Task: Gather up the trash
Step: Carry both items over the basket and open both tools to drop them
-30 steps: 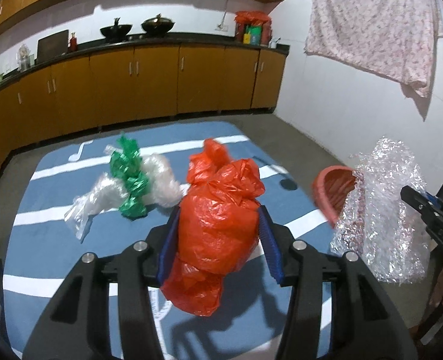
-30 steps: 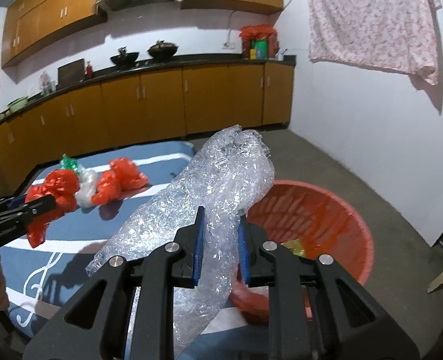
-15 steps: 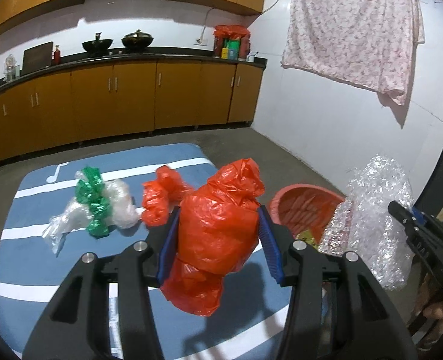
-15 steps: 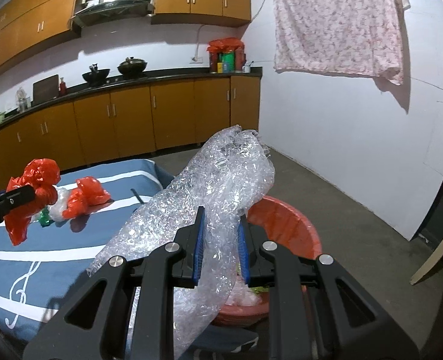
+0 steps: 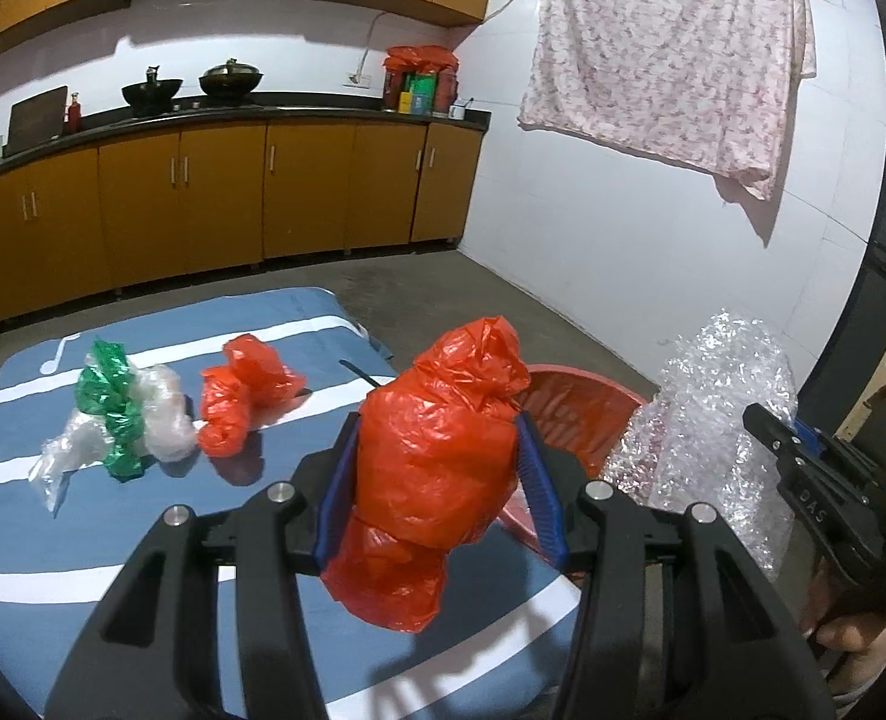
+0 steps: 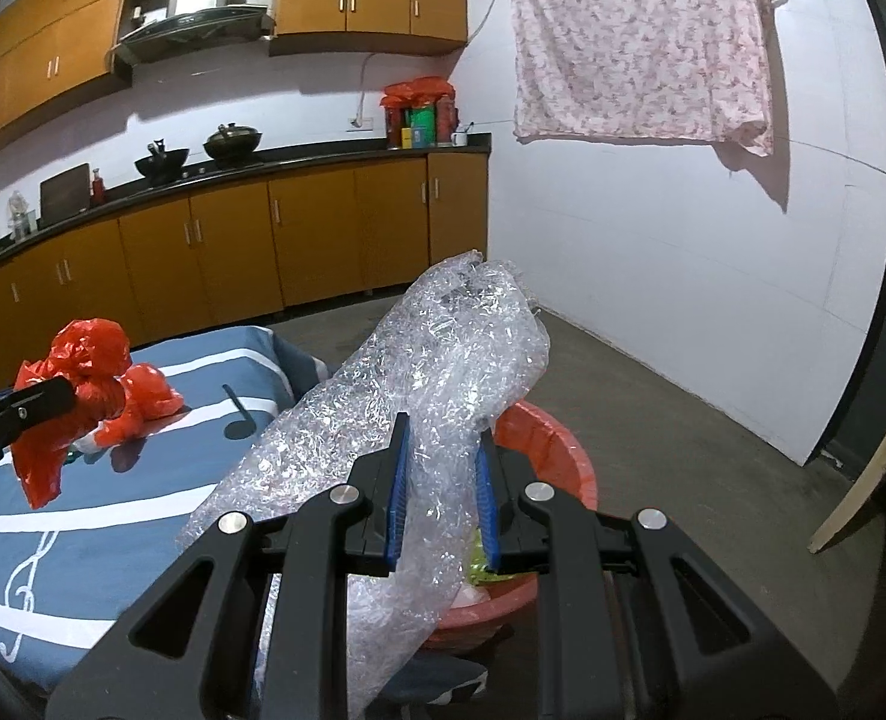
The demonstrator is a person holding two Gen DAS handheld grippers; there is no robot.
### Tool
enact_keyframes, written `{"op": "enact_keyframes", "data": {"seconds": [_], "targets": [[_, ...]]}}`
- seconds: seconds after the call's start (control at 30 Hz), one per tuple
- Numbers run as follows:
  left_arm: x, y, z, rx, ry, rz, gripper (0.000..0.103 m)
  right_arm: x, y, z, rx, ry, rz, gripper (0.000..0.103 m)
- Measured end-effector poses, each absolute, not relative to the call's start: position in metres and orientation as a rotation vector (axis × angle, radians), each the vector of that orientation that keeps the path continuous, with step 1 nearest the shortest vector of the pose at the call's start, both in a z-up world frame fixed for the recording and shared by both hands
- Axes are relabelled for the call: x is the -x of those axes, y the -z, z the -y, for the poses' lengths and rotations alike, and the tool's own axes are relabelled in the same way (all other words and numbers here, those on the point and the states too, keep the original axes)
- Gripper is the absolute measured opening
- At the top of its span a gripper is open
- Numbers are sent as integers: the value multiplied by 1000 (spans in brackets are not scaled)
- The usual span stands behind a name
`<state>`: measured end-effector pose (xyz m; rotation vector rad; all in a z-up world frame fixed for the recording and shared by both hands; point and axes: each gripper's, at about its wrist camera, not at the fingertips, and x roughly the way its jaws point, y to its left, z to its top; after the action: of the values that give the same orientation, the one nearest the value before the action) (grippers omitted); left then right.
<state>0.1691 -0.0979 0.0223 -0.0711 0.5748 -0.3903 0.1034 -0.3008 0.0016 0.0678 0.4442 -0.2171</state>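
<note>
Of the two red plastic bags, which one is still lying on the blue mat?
The smaller red bag, beside the green and clear bags, lies on the blue mat. The larger red bag is clamped in the left gripper, off the mat.

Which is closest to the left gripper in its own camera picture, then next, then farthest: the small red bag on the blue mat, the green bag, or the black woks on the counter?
1. small red bag, on the mat, just left of the left gripper.
2. green bag, farther left.
3. black woks, on the far counter.

Both tongs point slightly downward, left tongs (image 5: 437,480) clamped wide, right tongs (image 6: 441,492) clamped narrow.
</note>
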Motion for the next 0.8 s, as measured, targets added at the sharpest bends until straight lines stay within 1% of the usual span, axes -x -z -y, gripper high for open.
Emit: {"op": "enact_keyframes", "data": {"seconds": [0.4,0.8], "targets": [[-188,-14,134,83,442,-593,49,-113,-1,315,-12,337,-418,20],[-207,8,173,46,483,-629,49,-129,16,330,-50,385,-448,20]]}}
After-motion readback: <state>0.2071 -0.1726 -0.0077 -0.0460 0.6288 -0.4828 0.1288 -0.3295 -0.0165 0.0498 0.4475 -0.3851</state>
